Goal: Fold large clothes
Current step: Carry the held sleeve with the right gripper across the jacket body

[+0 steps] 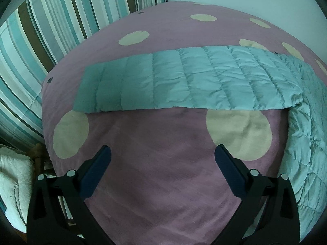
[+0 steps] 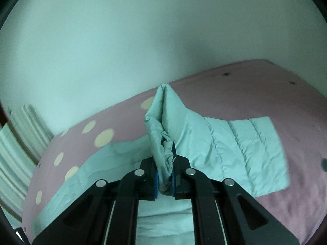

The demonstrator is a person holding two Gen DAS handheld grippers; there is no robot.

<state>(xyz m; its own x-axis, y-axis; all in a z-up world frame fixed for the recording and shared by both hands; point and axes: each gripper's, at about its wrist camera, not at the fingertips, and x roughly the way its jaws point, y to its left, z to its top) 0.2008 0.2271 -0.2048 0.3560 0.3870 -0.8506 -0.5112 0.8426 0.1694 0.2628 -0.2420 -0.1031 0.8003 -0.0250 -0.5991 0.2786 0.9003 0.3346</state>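
Right gripper carries a pinched bunch of quilted jacket over the bed; left gripper waits empty.

The right gripper (image 2: 164, 175) is clamped on a gathered edge of the pale-green quilted jacket (image 2: 235, 149), which rises toward 12 o'clock from the jaws and trails across the pink dotted bedspread (image 2: 265, 94) toward 3 o'clock. The left gripper (image 1: 162, 155) stands spread wide, holding nothing, with the jacket's flat panel (image 1: 173, 81) lying at 12 o'clock. Likely risks: the slick fabric slips from the thin pinch, or the trailing part drags and bunches, giving a crooked fold, since the free side is unsupported.
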